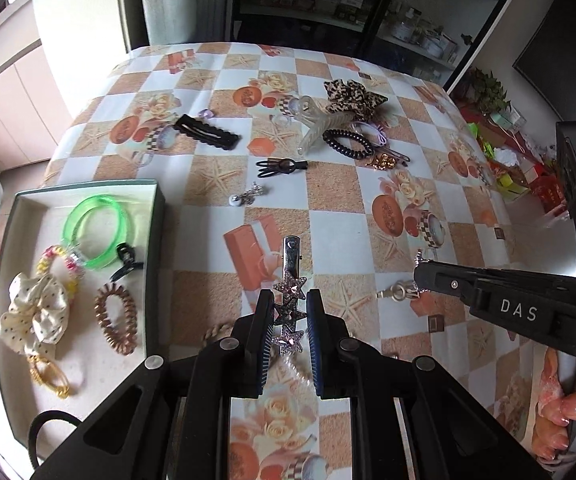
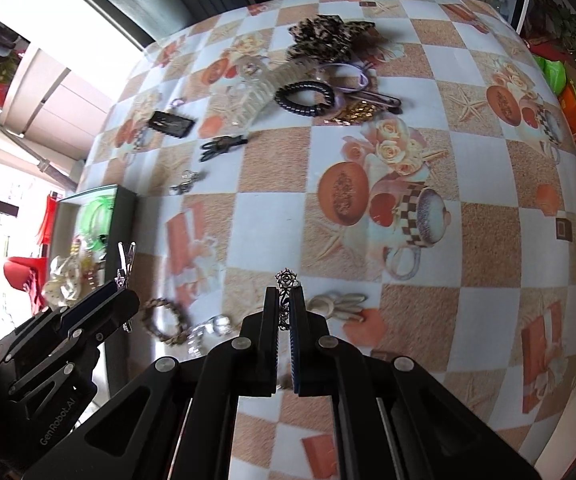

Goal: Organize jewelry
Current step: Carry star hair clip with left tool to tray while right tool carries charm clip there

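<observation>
Several pieces are already gathered in the tray (image 1: 150, 240). A star clip (image 1: 290, 304) is gripped in the left gripper (image 1: 290, 312) jaws, a silver ring (image 2: 287, 292) in the right gripper (image 2: 286, 304) jaws, both above the surface (image 1: 328, 216), where many pieces are left scattered.

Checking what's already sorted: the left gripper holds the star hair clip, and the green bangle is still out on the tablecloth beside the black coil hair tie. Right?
Not quite. The left gripper does hold the star hair clip, but the green bangle lies inside the tray, as the left wrist view shows.
</observation>
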A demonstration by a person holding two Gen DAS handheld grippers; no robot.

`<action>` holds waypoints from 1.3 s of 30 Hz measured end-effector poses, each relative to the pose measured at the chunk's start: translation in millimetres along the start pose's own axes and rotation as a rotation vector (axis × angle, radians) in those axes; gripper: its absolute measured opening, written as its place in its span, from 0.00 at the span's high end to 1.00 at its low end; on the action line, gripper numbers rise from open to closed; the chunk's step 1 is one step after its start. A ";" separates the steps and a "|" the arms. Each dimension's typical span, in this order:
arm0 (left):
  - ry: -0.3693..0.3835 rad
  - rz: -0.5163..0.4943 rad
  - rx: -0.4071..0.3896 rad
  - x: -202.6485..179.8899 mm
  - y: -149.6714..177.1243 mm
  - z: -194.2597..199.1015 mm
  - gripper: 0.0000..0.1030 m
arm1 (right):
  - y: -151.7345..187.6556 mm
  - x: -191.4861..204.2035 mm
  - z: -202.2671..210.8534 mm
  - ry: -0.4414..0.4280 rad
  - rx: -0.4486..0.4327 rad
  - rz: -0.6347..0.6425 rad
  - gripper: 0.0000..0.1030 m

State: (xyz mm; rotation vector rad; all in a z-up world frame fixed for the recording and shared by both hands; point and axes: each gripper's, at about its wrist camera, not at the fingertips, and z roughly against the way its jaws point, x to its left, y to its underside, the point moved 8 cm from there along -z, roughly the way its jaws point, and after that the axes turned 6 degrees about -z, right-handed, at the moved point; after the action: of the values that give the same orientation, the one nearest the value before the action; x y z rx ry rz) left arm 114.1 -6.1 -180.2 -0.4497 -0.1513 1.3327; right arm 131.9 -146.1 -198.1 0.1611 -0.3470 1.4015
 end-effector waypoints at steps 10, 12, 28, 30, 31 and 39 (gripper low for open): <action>-0.027 0.090 -0.033 38.3 28.9 46.5 0.81 | 17.7 56.0 19.8 -0.035 0.005 0.083 0.95; -0.036 0.113 -0.036 49.2 36.1 54.0 0.81 | 21.7 71.4 21.0 -0.043 0.012 0.109 0.95; -0.178 0.350 -0.012 172.8 117.4 85.5 0.81 | 59.6 208.6 -15.1 -0.115 0.109 0.340 0.95; -0.191 0.372 -0.003 185.6 127.1 83.5 0.81 | 65.0 221.9 -22.6 -0.121 0.125 0.358 0.95; -0.198 0.381 0.004 191.7 131.7 81.6 0.81 | 67.7 228.4 -27.1 -0.125 0.133 0.368 0.95; -0.211 0.430 0.042 218.5 152.3 55.5 0.81 | 87.7 262.3 -67.8 -0.126 0.198 0.434 0.95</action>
State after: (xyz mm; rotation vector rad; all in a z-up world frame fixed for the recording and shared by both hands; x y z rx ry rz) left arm 9.5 241.4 -222.9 -0.3144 -0.2088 1.8036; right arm 89.2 135.0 -183.0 0.3531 -0.3600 1.8609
